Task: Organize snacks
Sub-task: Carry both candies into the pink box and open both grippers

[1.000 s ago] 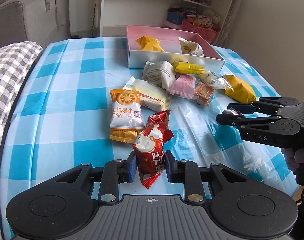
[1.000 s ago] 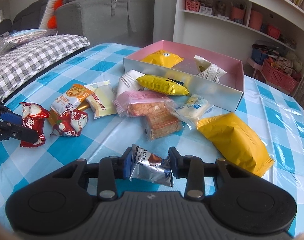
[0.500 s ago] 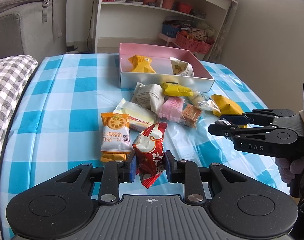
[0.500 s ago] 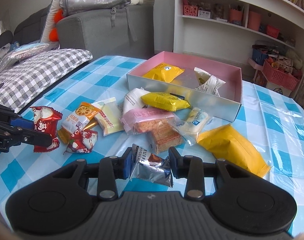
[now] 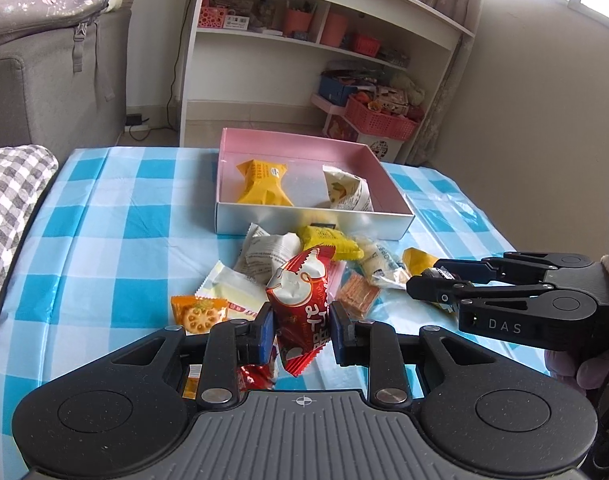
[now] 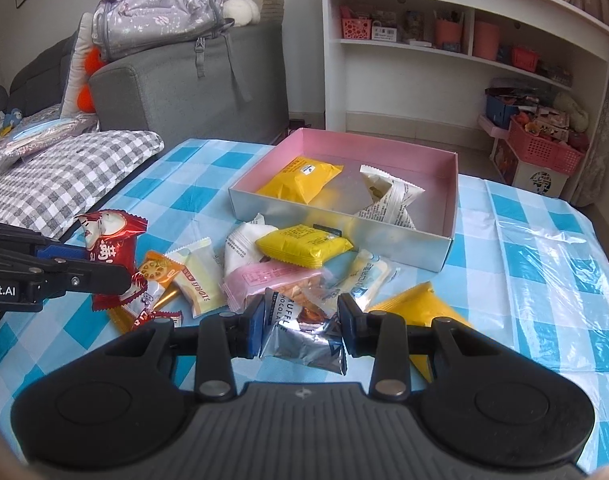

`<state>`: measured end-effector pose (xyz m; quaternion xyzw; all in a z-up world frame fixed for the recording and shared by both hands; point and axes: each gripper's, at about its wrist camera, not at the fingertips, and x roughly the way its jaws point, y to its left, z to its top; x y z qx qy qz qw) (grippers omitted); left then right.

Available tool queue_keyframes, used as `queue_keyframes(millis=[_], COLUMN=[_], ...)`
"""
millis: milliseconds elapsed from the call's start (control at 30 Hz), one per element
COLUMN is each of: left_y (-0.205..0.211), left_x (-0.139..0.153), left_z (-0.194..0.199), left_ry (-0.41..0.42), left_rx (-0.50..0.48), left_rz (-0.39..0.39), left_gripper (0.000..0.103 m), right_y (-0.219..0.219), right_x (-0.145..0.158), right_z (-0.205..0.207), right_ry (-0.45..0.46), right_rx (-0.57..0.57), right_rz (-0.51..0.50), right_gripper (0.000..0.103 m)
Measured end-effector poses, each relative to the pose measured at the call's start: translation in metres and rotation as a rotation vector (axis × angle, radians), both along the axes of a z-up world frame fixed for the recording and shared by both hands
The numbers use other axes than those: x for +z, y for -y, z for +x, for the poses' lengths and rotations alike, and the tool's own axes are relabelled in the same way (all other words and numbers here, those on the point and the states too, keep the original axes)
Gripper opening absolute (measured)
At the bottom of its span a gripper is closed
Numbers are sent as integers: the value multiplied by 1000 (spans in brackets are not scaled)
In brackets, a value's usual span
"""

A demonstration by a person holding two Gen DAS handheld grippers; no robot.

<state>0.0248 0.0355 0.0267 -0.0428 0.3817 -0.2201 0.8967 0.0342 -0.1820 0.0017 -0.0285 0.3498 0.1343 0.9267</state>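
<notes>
Red foil up front: the left gripper [image 5: 300, 330] has its pads pinched on the red snack packet [image 5: 302, 304], held clear above the blue checked tablecloth [image 5: 104, 240]. Over on the other side, the right gripper [image 6: 300, 326] is clamped on a silver chocolate wrapper [image 6: 304, 336], also off the cloth. Target looks to be the pink box [image 6: 454, 184], sitting just beyond the loose pile, with a yellow packet [image 6: 300, 180] and a white packet [image 6: 388, 196] already inside. To do this well, I'd say carry both over the near wall with room to spare, keep the two grippers from crossing, and let go low over the bare floor of the box.
</notes>
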Motion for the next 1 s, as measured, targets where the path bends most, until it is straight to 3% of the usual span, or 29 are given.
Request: queue_keyframes(millis=[467,667,1000], left_y=[36,57,89], left_x=[4,-1,-13], left_z=[51,79,140], left_ry=[4,-16,-30], left_rx=[61,85,72], left_rz=[-25,-56,-33], left_gripper=[25,25,26], right_y=[17,32,55], right_x=[10,5,-5], right_z=[44,70,118], right_ry=[10,-14,-24], right_rx=[-112,-193,-275], right_rz=[28,101,157], right_gripper=[35,35,35])
